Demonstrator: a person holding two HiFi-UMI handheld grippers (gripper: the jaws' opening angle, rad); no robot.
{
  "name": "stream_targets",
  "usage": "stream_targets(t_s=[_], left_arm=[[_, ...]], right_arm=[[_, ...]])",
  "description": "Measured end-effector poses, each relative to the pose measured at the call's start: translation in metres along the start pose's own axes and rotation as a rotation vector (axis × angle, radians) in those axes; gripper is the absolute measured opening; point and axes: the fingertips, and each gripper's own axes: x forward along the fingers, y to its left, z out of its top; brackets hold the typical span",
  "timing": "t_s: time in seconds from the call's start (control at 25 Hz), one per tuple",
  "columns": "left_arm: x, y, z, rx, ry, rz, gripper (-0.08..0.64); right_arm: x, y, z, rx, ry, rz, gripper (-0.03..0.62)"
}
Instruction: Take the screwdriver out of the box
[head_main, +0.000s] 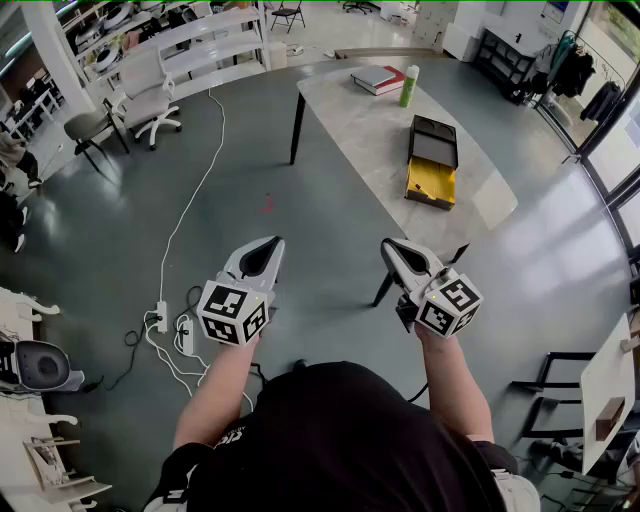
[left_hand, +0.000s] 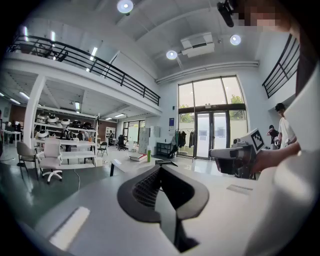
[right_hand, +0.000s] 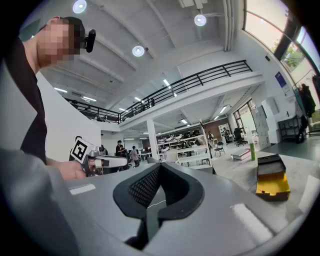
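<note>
The box (head_main: 432, 165) lies open on a long grey table (head_main: 340, 110): a black lid at the far side and a yellow tray nearer me. In the right gripper view the box (right_hand: 272, 182) shows at the right. No screwdriver can be made out in it. My left gripper (head_main: 272, 243) and right gripper (head_main: 388, 245) are held side by side over the floor, well short of the table. Both point roughly level toward it. The jaws of the left gripper (left_hand: 160, 167) meet at the tip with nothing between them, and the right gripper (right_hand: 160, 166) is shut and empty too.
Books (head_main: 377, 79) and a green bottle (head_main: 409, 86) sit at the table's far end. A white cable and power strip (head_main: 163, 316) lie on the floor at left. Office chairs (head_main: 150, 105) and shelving stand at far left, and another table (head_main: 610, 380) at right.
</note>
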Motion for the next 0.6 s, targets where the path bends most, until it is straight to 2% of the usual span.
stream_targets(t_s=[0.6], left_arm=[[0.011, -0.012, -0.004, 0.005, 0.013, -0.013, 0.003]], right_arm=[[-0.012, -0.005, -0.002, 0.022, -0.005, 0.02, 0.014]])
